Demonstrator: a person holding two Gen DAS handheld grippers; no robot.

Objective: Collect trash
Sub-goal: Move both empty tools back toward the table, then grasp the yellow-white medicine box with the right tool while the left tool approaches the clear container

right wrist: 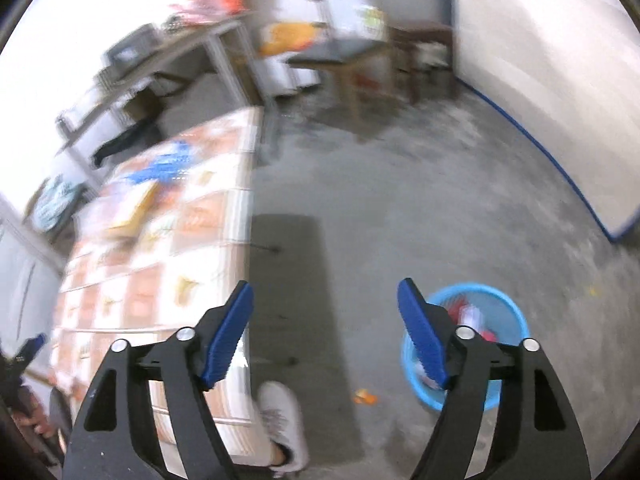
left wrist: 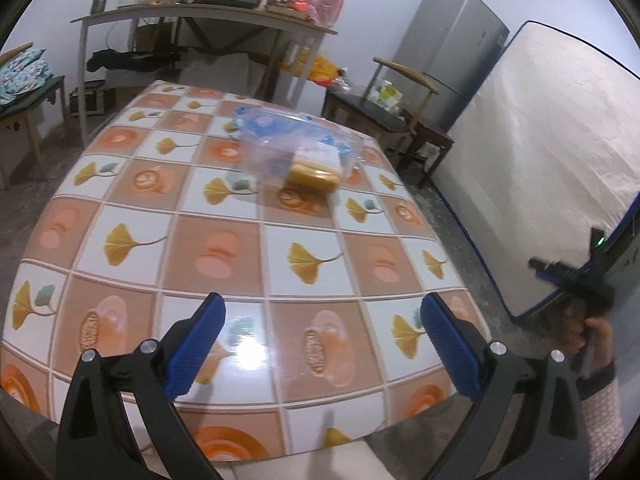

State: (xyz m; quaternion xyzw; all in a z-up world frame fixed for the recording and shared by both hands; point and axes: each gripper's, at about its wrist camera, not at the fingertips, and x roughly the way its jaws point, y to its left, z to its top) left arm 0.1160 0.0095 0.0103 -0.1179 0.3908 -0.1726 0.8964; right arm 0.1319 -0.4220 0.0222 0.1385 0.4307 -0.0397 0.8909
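Observation:
A clear plastic bag with blue print [left wrist: 292, 140], holding a yellow-brown piece, lies on the far half of the tiled table [left wrist: 224, 248]. My left gripper [left wrist: 323, 312] is open and empty over the table's near part, well short of the bag. My right gripper [right wrist: 325, 300] is open and empty, held over the floor beside the table. A blue basket [right wrist: 500, 320] with trash in it stands on the floor just right of the right fingers. The bag shows blurred in the right wrist view [right wrist: 164, 168]. A small orange scrap [right wrist: 366, 397] lies on the floor near the basket.
A chair [left wrist: 384, 116], a grey fridge [left wrist: 452, 48] and a leaning mattress [left wrist: 560, 160] stand to the right. A cluttered shelf table [left wrist: 200, 16] is behind. The person's white shoe [right wrist: 284, 424] is by the table edge. The right wrist view is motion-blurred.

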